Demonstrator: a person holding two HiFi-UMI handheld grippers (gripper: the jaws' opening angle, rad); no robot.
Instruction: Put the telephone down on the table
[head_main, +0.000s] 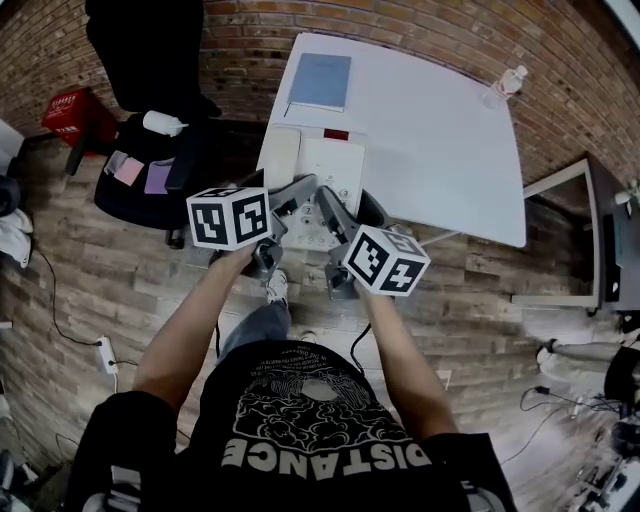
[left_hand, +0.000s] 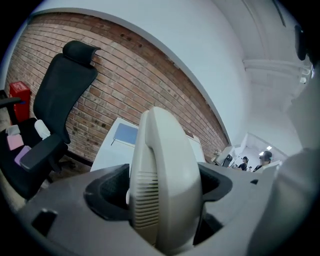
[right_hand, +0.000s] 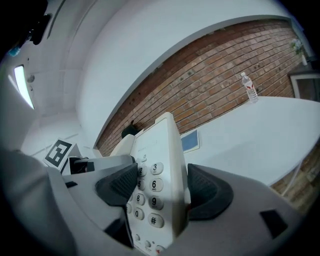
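Left tongs (head_main: 295, 192) and right tongs (head_main: 336, 206) clamp the telephone (head_main: 330, 165), forearms (head_main: 190, 325) angled inward

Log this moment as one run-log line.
telephone: held, not yet released | left hand-held gripper: shut on telephone | right hand-held gripper: shut on telephone | table: telephone at near edge, contact unclear

A black office chair (head_main: 150, 50) stands on plank floor (head_main: 90, 290) by brick wall (head_main: 450, 30)

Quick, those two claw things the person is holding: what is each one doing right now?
Left gripper: closed on the telephone, at its handset end.
Right gripper: closed on the same telephone, at its keypad side.
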